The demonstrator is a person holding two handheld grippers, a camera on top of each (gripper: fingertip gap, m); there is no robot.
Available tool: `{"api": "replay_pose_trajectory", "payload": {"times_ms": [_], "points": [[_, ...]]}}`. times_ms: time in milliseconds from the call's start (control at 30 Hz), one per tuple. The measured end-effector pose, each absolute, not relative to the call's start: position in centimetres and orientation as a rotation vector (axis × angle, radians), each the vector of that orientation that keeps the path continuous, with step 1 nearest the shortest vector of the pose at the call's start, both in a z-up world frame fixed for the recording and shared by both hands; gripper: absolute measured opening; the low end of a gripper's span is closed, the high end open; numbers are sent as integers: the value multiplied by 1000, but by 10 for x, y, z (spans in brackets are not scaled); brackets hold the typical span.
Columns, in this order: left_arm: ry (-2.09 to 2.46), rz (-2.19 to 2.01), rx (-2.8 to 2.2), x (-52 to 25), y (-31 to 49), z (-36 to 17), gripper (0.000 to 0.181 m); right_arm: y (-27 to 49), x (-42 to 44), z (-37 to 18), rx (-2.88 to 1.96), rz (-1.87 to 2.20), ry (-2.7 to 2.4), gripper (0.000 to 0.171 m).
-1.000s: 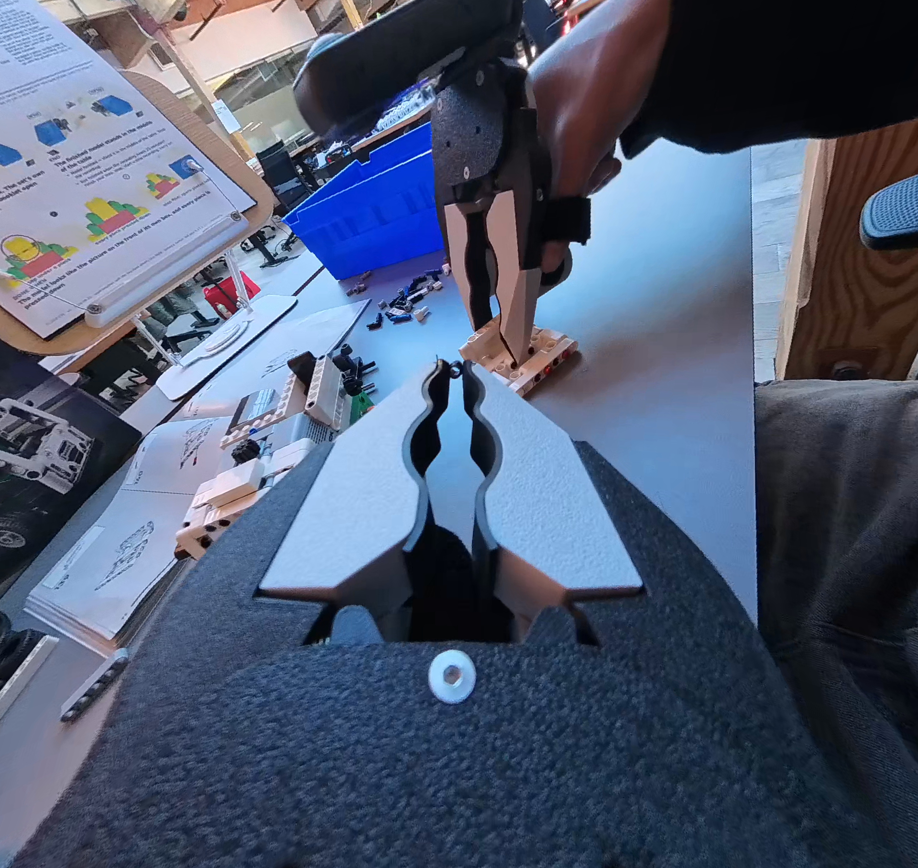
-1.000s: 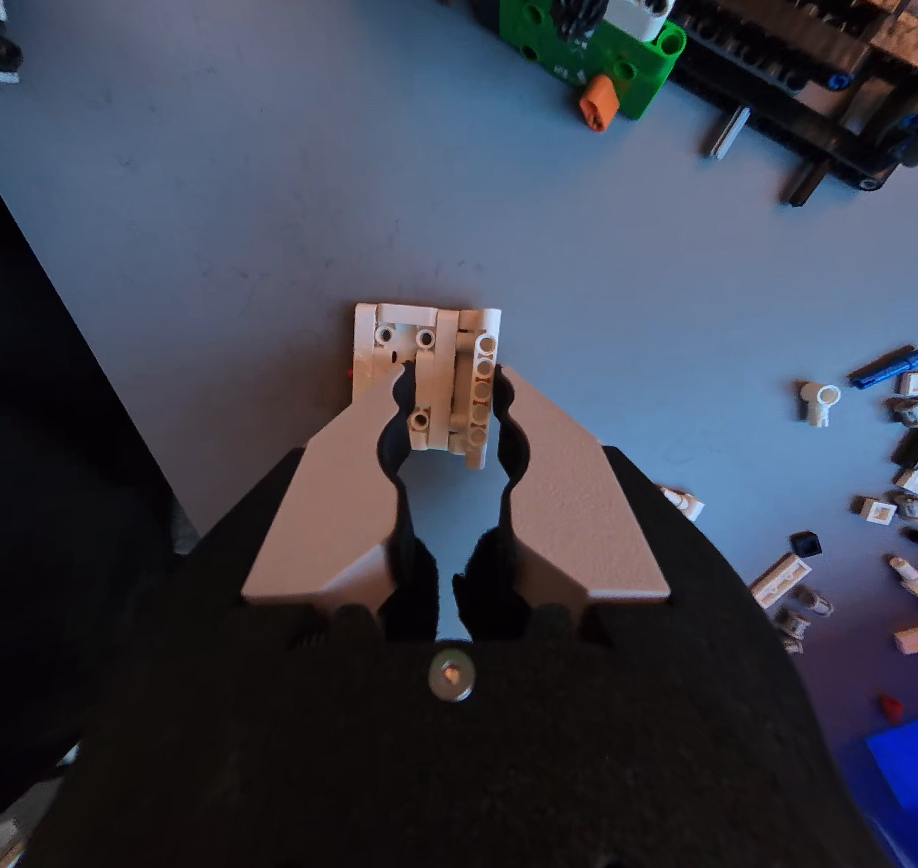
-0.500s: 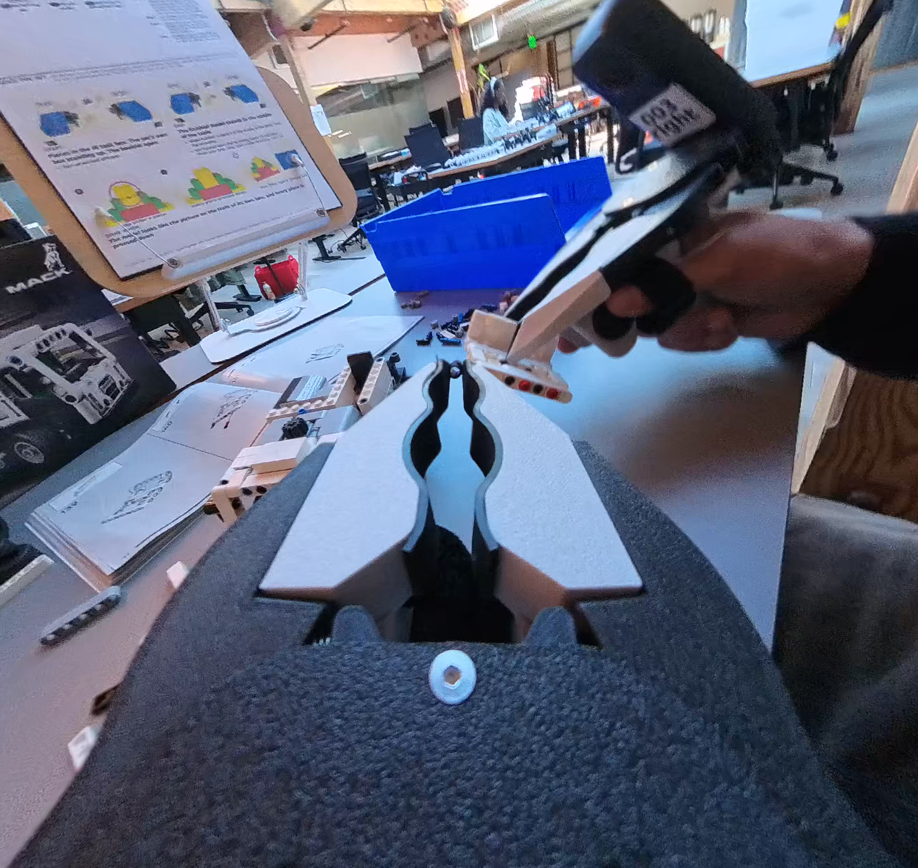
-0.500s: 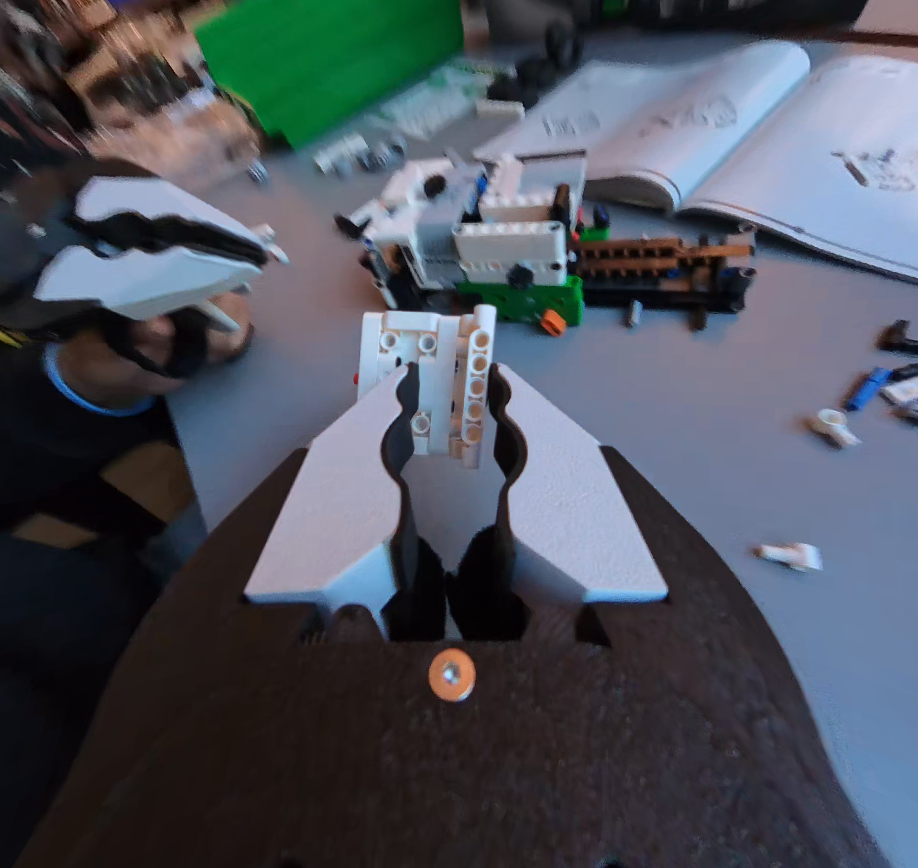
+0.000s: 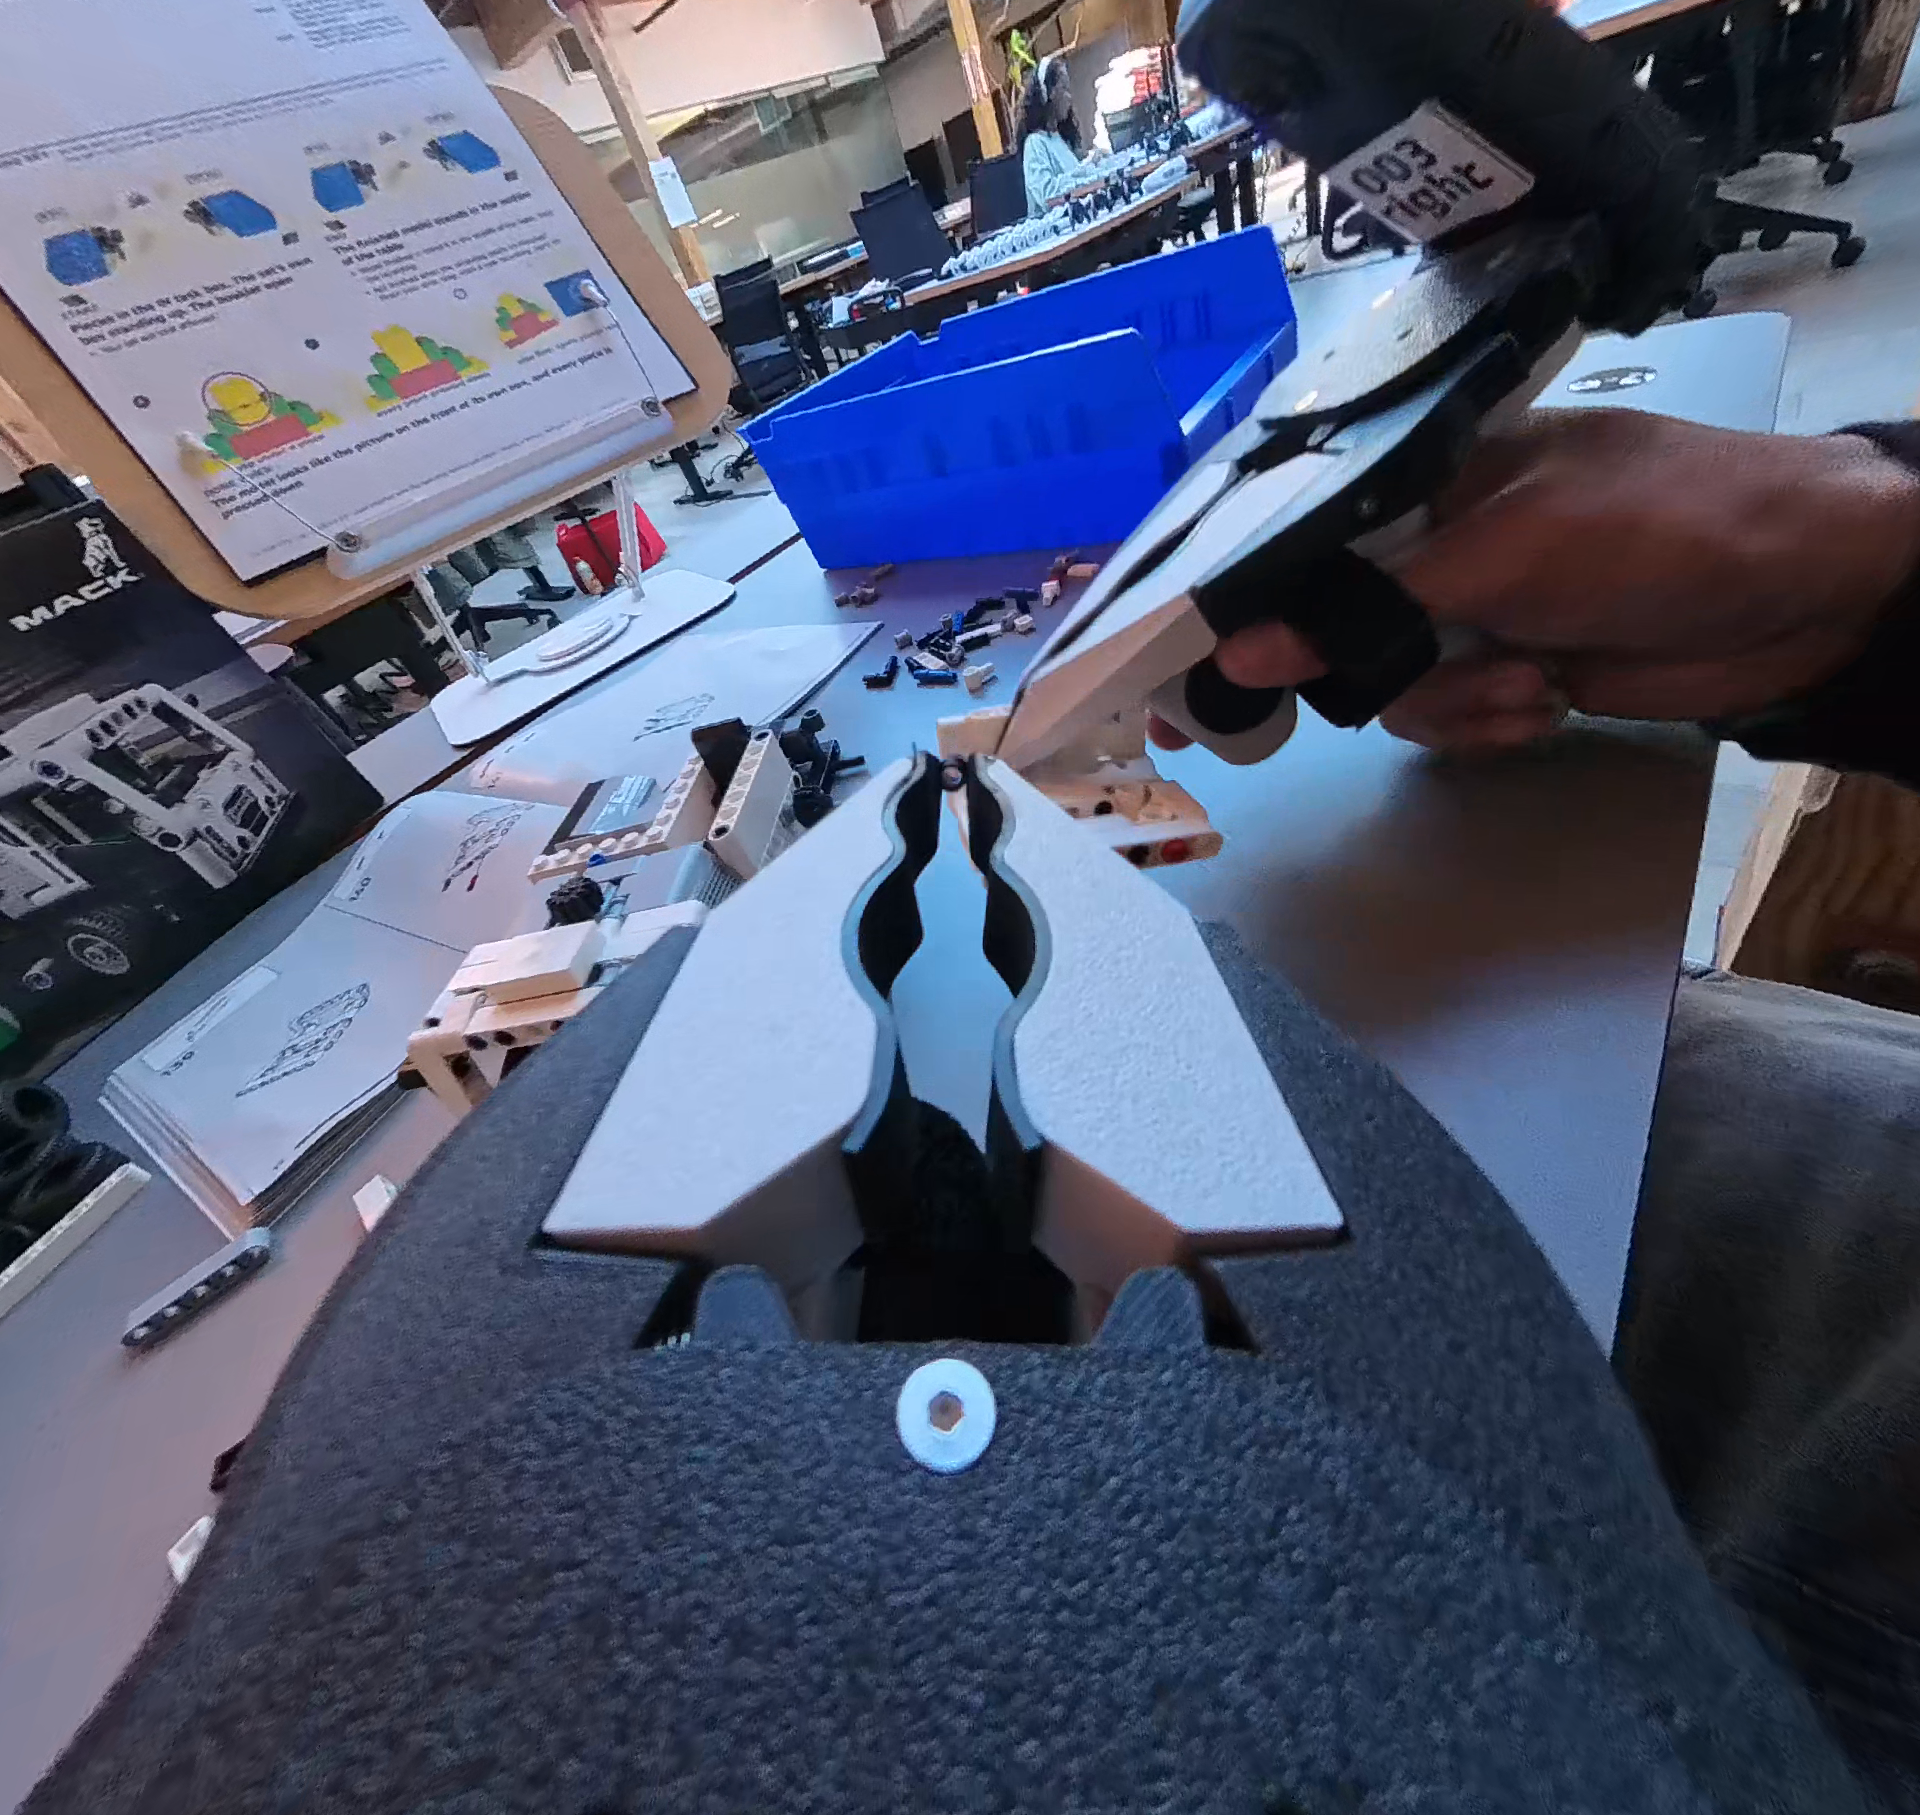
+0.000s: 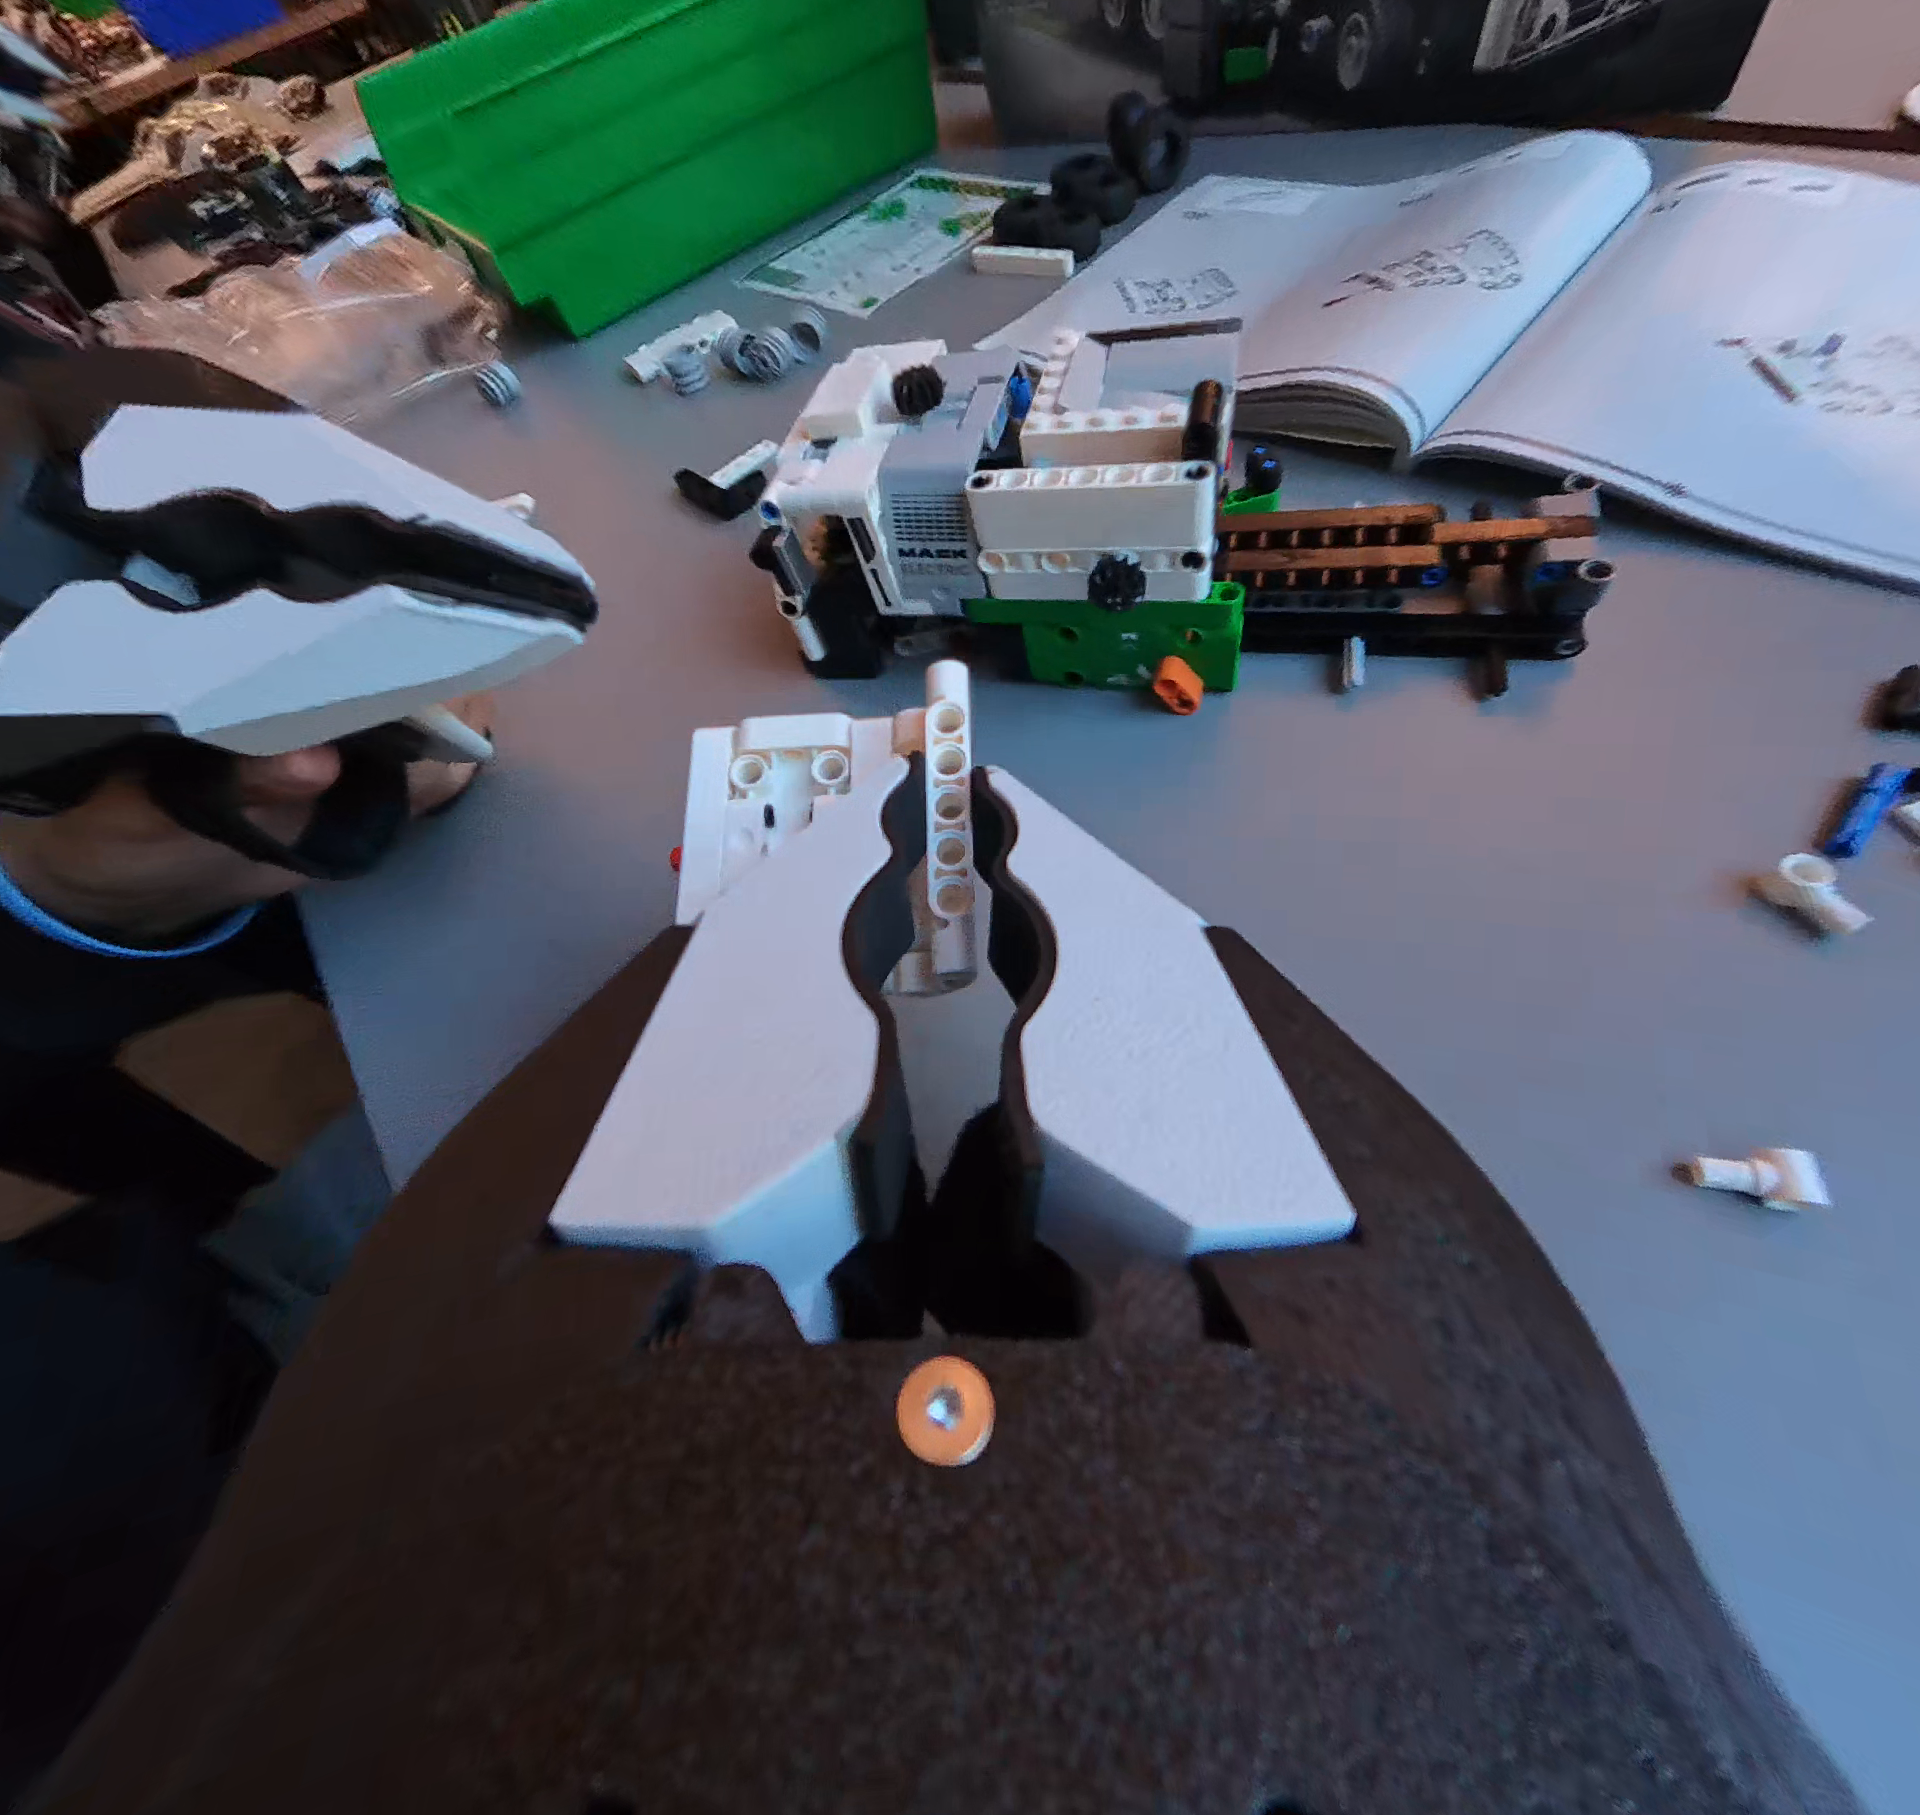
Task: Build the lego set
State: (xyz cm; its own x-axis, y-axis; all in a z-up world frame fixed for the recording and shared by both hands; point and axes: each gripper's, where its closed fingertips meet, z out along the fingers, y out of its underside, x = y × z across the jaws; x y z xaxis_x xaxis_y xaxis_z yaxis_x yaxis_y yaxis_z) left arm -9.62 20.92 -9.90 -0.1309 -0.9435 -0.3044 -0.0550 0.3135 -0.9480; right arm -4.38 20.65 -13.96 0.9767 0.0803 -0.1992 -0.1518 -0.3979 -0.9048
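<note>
Two grippers — right gripper (image 6: 943, 778) clamping white lego sub-assembly (image 6: 790, 789), left gripper (image 5: 954, 771) pinching tiny black pin (image 5: 953, 774) just beside it.

Print everywhere, and none of it gets repeated here. A white sticker with dark characters (image 5: 1429, 173) sits on the black body of the right tool (image 5: 1013, 721). Dense lines cover the white instruction sheet on the wooden stand (image 5: 260, 238). White lettering marks the black set box (image 5: 114, 726). More lettering is on the grey grille of the partly built white lego truck (image 6: 928, 544). Small marks on the open white instruction booklet (image 5: 343, 965) are too fine to read.
</note>
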Motion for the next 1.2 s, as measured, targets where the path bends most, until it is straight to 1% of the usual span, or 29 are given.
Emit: {"api": "replay_pose_trajectory", "payload": {"times_ms": [233, 867, 1033, 1200], "points": [[1421, -1009, -956, -99, 215, -91, 3, 207, -43, -103, -1704, 342, 154, 6], [1431, -996, -937, -98, 214, -93, 3, 212, -52, -110, -1729, 407, 140, 6], [1386, -1019, -973, -97, 215, -89, 3, 210, -51, -101, -1684, 247, 105, 7], [1368, -1057, -995, -97, 217, -87, 3, 207, -52, -91, -1615, 241, 101, 8]]}}
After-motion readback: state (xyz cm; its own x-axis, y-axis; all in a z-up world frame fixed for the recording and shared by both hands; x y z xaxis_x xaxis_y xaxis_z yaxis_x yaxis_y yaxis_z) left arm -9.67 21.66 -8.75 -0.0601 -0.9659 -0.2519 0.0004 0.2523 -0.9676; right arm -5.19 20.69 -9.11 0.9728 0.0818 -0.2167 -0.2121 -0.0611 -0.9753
